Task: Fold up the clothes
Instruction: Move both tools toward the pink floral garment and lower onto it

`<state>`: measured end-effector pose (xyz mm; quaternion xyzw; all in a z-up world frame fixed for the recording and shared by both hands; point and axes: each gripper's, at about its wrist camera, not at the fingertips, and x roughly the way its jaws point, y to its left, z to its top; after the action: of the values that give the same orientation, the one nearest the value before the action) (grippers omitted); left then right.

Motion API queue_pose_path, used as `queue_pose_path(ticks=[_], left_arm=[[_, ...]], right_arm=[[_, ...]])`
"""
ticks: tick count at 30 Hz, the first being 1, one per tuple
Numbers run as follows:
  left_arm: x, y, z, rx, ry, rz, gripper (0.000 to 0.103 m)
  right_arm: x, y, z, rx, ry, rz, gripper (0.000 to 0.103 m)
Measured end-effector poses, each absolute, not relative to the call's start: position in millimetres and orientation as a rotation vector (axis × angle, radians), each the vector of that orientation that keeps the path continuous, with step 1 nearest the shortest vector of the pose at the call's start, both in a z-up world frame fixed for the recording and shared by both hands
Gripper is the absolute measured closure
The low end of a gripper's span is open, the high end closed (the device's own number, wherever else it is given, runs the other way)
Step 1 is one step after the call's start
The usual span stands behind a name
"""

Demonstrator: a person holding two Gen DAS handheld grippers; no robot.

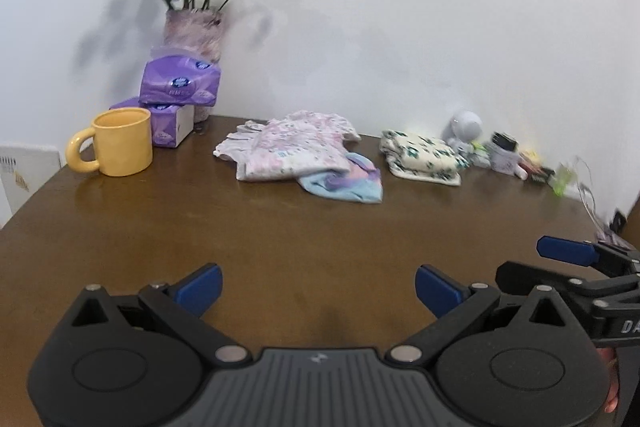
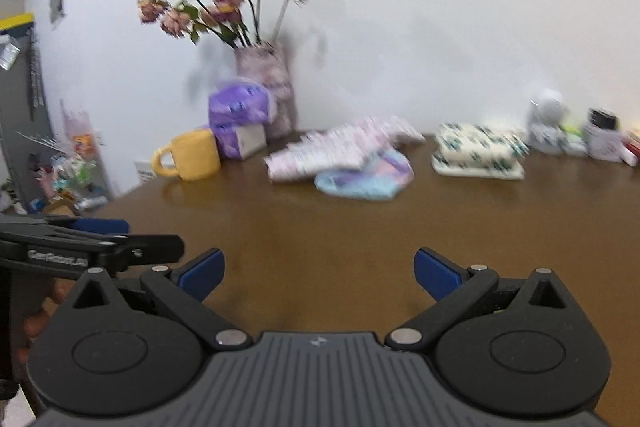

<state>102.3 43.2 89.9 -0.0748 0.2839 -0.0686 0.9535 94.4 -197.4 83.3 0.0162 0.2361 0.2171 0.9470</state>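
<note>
A loose pile of small clothes lies at the back of the brown table (image 1: 280, 235): a pink-and-white flowered garment (image 1: 292, 147) (image 2: 340, 147) on top of a light-blue and purple one (image 1: 348, 183) (image 2: 364, 179). To its right sits a folded cream garment with dark green print (image 1: 424, 157) (image 2: 480, 151). My left gripper (image 1: 318, 287) hovers open over the near table, nothing between its blue fingers. My right gripper (image 2: 318, 273) is open and empty too, beside the left one. Both stand well short of the clothes.
A yellow mug (image 1: 120, 143) (image 2: 192, 155), purple tissue packs (image 1: 180, 83) (image 2: 236, 115) and a vase of dried roses (image 1: 196, 31) (image 2: 268, 91) stand back left. Small jars and a white figure (image 1: 466, 127) (image 2: 548, 119) crowd the back right by the wall. The right wrist view is blurred.
</note>
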Motion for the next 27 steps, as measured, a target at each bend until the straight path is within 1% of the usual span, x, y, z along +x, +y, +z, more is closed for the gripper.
queue_pose_path(ticks=[3, 8, 13, 19, 23, 27], left_arm=[[141, 45, 98, -0.111, 0.59, -0.123, 0.0], [200, 42, 100, -0.029, 0.595, -0.066, 0.0], [260, 45, 92, -0.082, 0.645, -0.052, 0.0], [326, 46, 73, -0.024, 0.659, 0.041, 0.0], [363, 50, 59, -0.035, 0.695, 0.016, 0.002], [386, 54, 47, -0.094, 0.712, -0.048, 0.006]], right_arm=[[137, -192, 97, 0.051, 0.5, 0.474, 0.0], [214, -178, 101, 0.055, 0.536, 0.451, 0.0], [284, -164, 91, 0.111, 0.615, 0.468, 0.0], [367, -146, 69, 0.166, 0.741, 0.435, 0.0], [412, -130, 53, 0.143, 0.838, 0.399, 0.0], [440, -118, 45, 0.11, 0.816, 0.354, 0.0]])
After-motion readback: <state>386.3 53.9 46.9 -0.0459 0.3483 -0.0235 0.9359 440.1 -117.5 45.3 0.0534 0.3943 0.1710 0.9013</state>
